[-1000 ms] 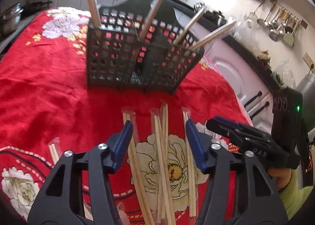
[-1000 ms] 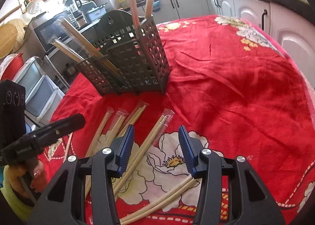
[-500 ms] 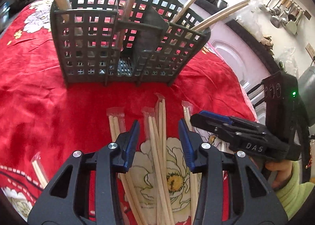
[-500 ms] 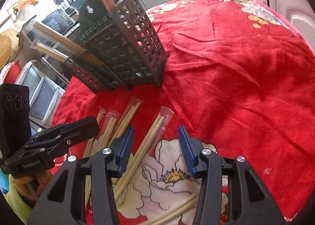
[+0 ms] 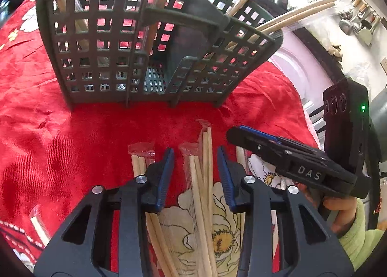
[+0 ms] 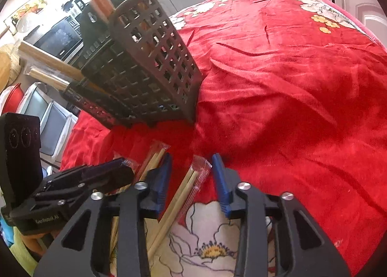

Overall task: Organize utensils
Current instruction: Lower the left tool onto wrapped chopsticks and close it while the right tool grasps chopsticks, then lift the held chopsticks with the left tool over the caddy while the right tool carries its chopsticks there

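Note:
A dark grey slotted utensil basket (image 5: 145, 54) stands on the red flowered cloth and holds several wrapped chopstick pairs; it also shows in the right wrist view (image 6: 150, 76). My left gripper (image 5: 195, 173) is open, low over the cloth, its jaws on either side of two wrapped chopstick pairs (image 5: 203, 180). Another wrapped pair (image 5: 140, 163) lies just left of it. My right gripper (image 6: 191, 180) is open, its jaws on either side of one wrapped chopstick pair (image 6: 186, 189). The two grippers sit side by side; each shows in the other's view, the right one (image 5: 290, 163) and the left one (image 6: 79, 182).
More wrapped chopsticks lie on the cloth at the left (image 5: 38, 226) and beside the right gripper (image 6: 154, 158). The red cloth (image 6: 290, 83) stretches wide to the right. Kitchen cabinets, hanging ladles (image 5: 358, 25) and an oven surround the table.
Both grippers have moved forward toward the basket and down to the cloth. Their jaws have narrowed around the chopstick pairs but remain open.

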Demonstrator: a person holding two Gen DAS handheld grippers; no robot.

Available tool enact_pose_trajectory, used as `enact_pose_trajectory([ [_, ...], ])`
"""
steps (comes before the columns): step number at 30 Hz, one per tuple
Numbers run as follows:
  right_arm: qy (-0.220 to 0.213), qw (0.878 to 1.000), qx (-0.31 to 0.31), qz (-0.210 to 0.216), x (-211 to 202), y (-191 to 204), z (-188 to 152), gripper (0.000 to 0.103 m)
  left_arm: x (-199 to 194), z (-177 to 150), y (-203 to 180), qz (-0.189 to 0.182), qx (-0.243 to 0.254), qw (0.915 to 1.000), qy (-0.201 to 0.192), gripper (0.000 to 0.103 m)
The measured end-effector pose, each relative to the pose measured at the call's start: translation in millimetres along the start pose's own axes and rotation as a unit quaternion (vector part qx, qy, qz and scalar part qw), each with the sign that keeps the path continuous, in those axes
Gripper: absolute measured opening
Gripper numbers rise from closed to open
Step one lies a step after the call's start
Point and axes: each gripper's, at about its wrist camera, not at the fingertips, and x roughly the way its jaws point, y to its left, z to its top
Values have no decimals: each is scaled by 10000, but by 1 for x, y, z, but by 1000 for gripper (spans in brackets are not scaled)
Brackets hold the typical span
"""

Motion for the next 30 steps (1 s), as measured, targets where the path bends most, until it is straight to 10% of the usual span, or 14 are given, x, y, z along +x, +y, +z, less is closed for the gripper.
enact_pose_trajectory([
  [10, -297, 9995, 120, 40, -16, -5, -3, 2, 6, 6, 6, 5, -124, 9999, 30, 13],
  [30, -1223, 9909, -353, 435, -96, 40, -1, 1, -70, 4, 4, -356, -148, 9964, -753, 2],
])
